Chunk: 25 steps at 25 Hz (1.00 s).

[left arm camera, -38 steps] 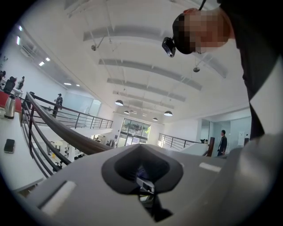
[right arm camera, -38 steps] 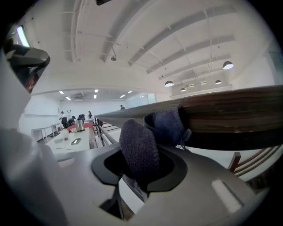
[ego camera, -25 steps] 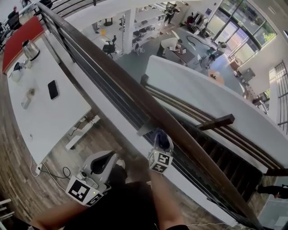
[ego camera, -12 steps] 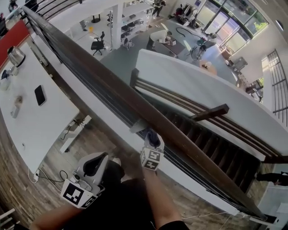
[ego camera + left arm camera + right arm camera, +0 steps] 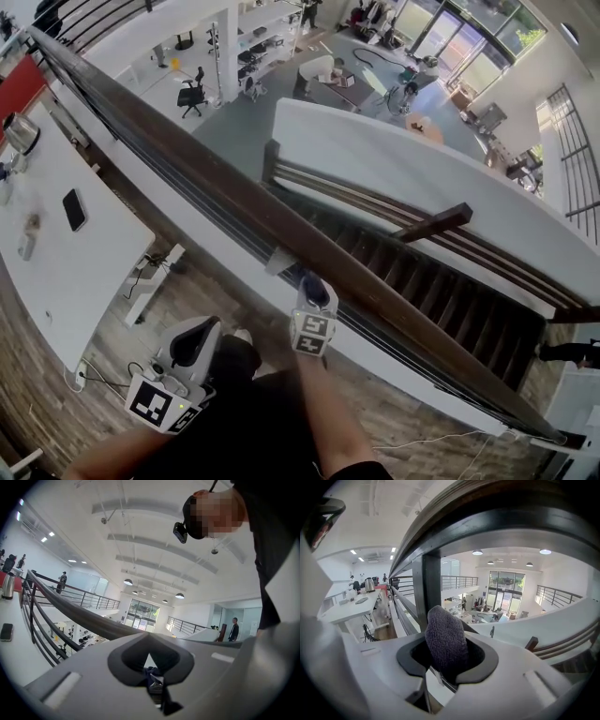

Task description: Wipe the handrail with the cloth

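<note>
The dark wooden handrail (image 5: 225, 202) runs diagonally from the far left to the near right. My right gripper (image 5: 315, 292) is at its near side, shut on a dark grey-blue cloth (image 5: 314, 287) whose tip lies just under the rail's edge. In the right gripper view the cloth (image 5: 446, 641) bulges up between the pads of the right gripper (image 5: 449, 660), with the handrail (image 5: 497, 522) arching overhead and a black post (image 5: 427, 585) right behind. My left gripper (image 5: 195, 343) hangs low near the person's body, away from the rail. In its own view the left gripper (image 5: 151, 660) is shut and holds nothing.
A metal bracket (image 5: 280, 259) joins the rail beside the cloth, and black bars (image 5: 159, 159) run under the rail. A white desk (image 5: 56, 253) with a phone and kettle stands to the left. Beyond the rail are a stairwell (image 5: 441, 291) and the lower floor.
The head view has shifted a little, sliding the scene left and up. My right gripper with the cloth stays by the same bracket under the rail. The left gripper has hardly moved.
</note>
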### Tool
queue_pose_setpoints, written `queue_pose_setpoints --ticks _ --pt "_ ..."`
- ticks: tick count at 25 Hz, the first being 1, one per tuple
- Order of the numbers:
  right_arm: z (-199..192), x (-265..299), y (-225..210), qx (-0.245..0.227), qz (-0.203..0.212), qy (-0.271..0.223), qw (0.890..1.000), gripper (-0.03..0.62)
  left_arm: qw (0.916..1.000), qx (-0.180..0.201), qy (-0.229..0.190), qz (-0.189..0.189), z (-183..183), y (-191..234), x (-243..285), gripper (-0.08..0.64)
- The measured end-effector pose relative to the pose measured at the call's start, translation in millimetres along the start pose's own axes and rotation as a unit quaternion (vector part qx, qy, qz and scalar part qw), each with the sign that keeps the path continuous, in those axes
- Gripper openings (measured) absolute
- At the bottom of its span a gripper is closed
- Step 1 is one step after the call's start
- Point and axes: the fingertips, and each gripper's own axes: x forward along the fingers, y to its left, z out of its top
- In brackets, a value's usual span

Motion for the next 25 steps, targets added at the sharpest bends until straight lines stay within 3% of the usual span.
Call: queue_pose_setpoints --ticks 17,25 --pt "-21.6 -32.9 -49.5 0.04 -0.041 -0.002 0.998 0.117 0.998 0.019 0.02 -0.056 -6.0 -47.6 17.6 -0.002" --pt "-35.5 -52.4 -70.9 0.084 -0.055 0.013 0.995 0.117 0.9968 0.026 0.029 -0.07 -4.6 -67.5 17.4 -0.002"
